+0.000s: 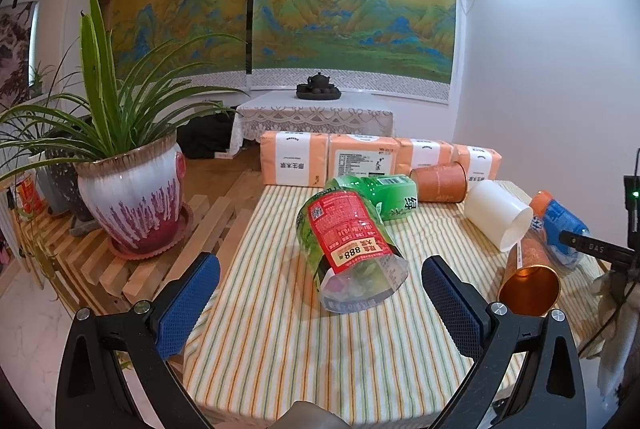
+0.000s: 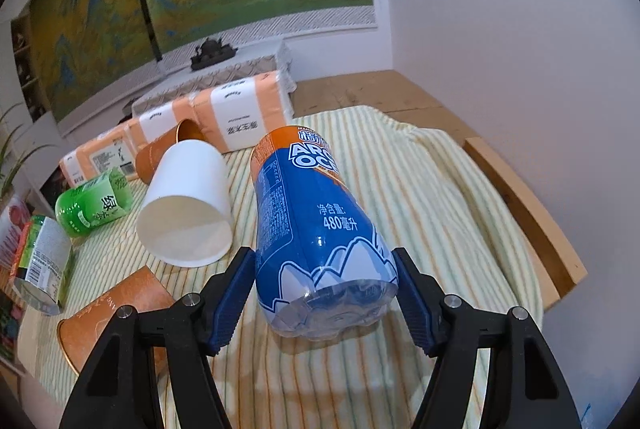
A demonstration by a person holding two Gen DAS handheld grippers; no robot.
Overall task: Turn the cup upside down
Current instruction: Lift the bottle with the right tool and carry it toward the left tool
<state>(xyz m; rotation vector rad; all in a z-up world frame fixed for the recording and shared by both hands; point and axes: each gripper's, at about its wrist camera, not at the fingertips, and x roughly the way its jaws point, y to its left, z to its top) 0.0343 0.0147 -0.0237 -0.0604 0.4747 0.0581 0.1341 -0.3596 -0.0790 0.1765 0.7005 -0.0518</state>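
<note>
While the bench (image 2: 448, 189) under its striped cloth carries many fallen items, your cup is most likely the white paper cup (image 2: 188, 205), lying on its side at about 10 o'clock from the right gripper (image 2: 324, 293), mouth toward you.

- Right gripper: jaws apart, flanking the base of a blue bottle (image 2: 320, 229); whether the pads touch it, you cannot tell.
- Left gripper (image 1: 320, 293): jaws apart, empty, a red-labelled cut bottle (image 1: 352, 249) lying beyond them at 12 o'clock.
- Handling, judged: the cup looks light, thin-walled and easily crushed. Take it gently across the mid-wall, not the rim.
- Other cups: two orange ones (image 2: 116, 317) (image 2: 168, 153), also on their sides; which cup is meant is uncertain.
- Hidden: the white cup's base, and its contact with the far orange cup, cannot be made out.
</note>
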